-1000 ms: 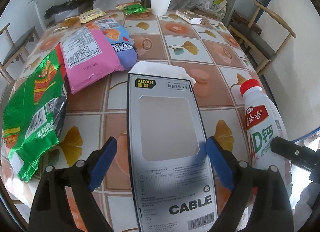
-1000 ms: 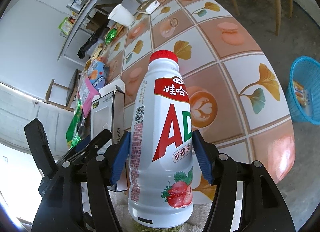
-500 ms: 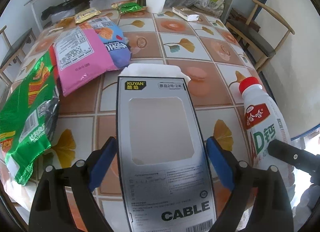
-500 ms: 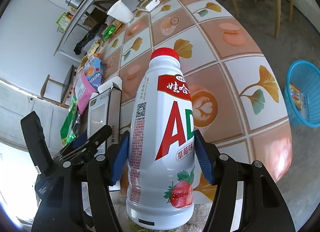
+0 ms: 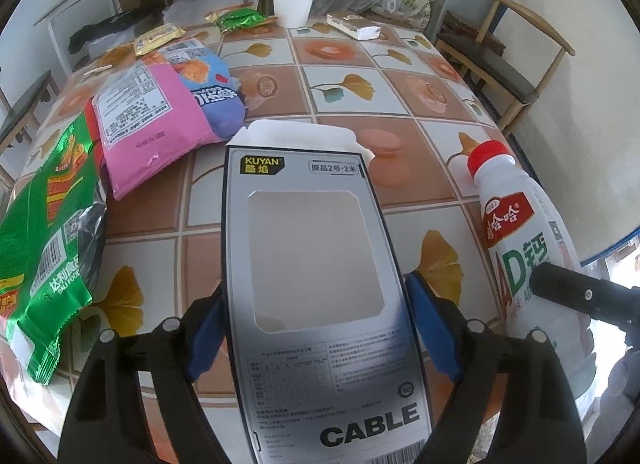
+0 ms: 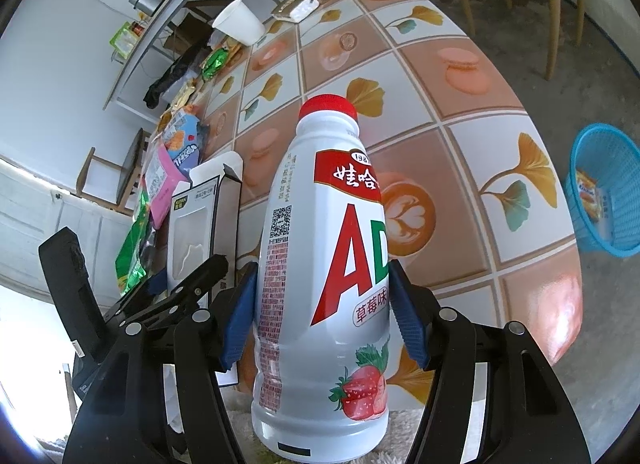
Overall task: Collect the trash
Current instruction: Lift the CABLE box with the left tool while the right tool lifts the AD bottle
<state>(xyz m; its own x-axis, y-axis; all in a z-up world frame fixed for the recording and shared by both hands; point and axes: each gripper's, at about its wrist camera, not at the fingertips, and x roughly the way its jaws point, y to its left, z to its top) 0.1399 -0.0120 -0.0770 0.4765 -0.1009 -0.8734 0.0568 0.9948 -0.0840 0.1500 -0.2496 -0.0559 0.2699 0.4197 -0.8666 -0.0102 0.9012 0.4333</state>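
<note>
**Both grippers on trash at the near edge of the table**

Your left gripper (image 5: 316, 328) straddles the grey cable box (image 5: 316, 288), which stands upright between its blue pads. The jaws are closing, and the pads sit right at the box's two side edges; whether they already press on it is hard to tell, though both look in contact. The box's top flap is open, and its cut-out window faces you.

Your right gripper (image 6: 322, 316) is clamped on the white drink bottle (image 6: 324, 264) with the red cap; both blue pads press its sides at mid-height. The bottle stands upright, strawberry label toward the camera. In the left wrist view the same bottle stands just to the right of the box, near the table's (image 5: 400, 75) right edge.

Further left on the tiled table lie a green snack bag (image 5: 44, 264), a pink snack bag (image 5: 148, 127) and a blue snack bag (image 5: 212, 91), the pink one overlapping the blue. At the far end stand a white paper cup (image 5: 293, 1), a small green wrapper (image 5: 240, 19) and a small white packet (image 5: 352, 23).

On the floor, well to the right of the table, a blue basket (image 6: 604, 191) holds at least one wrapper.
</note>
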